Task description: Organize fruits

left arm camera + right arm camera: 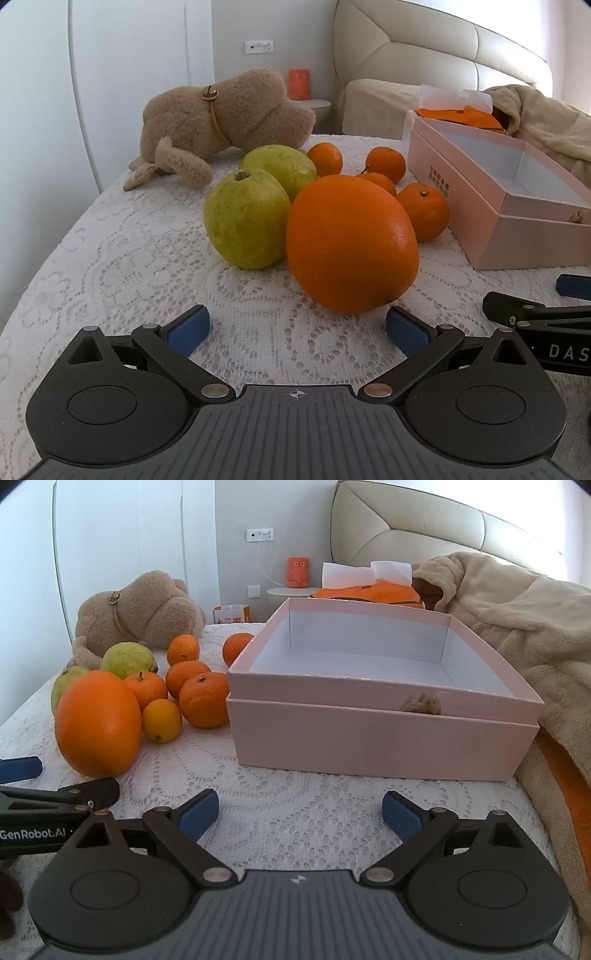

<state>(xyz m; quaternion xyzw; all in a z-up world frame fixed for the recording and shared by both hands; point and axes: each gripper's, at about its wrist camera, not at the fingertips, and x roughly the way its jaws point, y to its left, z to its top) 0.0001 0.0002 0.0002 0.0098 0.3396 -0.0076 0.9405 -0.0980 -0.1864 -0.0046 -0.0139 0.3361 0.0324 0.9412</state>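
Note:
A big orange [351,243] lies on the lace cloth just beyond my open left gripper [297,328]; it also shows in the right wrist view [98,722]. Two green guavas [245,218] [282,168] lie behind it to the left. Several small tangerines [424,210] [205,699] and a small yellow-orange fruit [161,720] lie between the big orange and an open, empty pink box [380,734]. My right gripper [299,814] is open and empty, in front of the box.
A brown plush toy [225,118] lies behind the fruit. A beige blanket [517,620] is heaped right of the box, orange packaging [369,590] behind it. A white lace cloth [110,258] covers the surface. A padded headboard [424,528] stands behind.

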